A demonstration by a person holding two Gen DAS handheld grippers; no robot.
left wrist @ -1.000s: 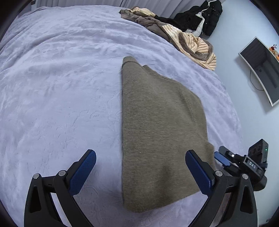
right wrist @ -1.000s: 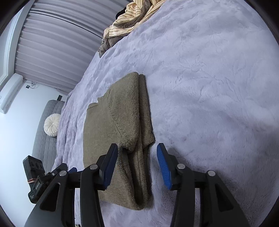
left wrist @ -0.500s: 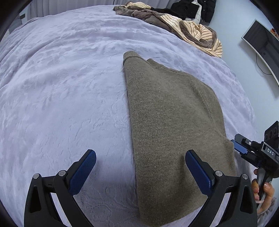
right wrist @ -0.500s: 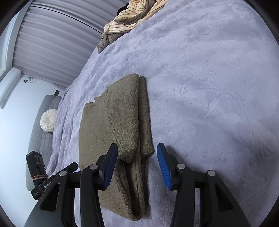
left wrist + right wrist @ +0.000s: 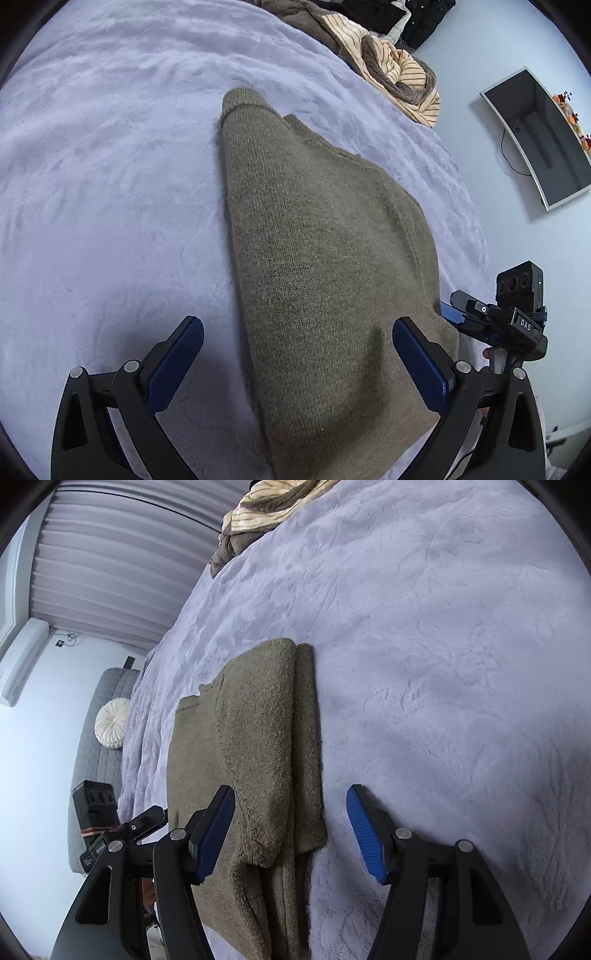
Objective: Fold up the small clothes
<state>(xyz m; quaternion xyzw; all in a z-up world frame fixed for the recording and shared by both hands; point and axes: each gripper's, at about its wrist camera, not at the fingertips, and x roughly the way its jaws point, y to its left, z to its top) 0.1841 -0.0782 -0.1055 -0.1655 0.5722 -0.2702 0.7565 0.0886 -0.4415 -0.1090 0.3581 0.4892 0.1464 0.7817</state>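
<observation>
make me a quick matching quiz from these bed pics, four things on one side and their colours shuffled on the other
Things:
1. sweater
2. blanket
3. claw pads
4. round cushion

Colours:
A. blue
B. white
C. olive brown
D. pale lilac

Pairs: 1-C, 2-D, 3-A, 4-B

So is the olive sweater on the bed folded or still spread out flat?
Folded. The olive sweater lies as a narrow strip on the bed, with stacked layers along its right edge.
</observation>
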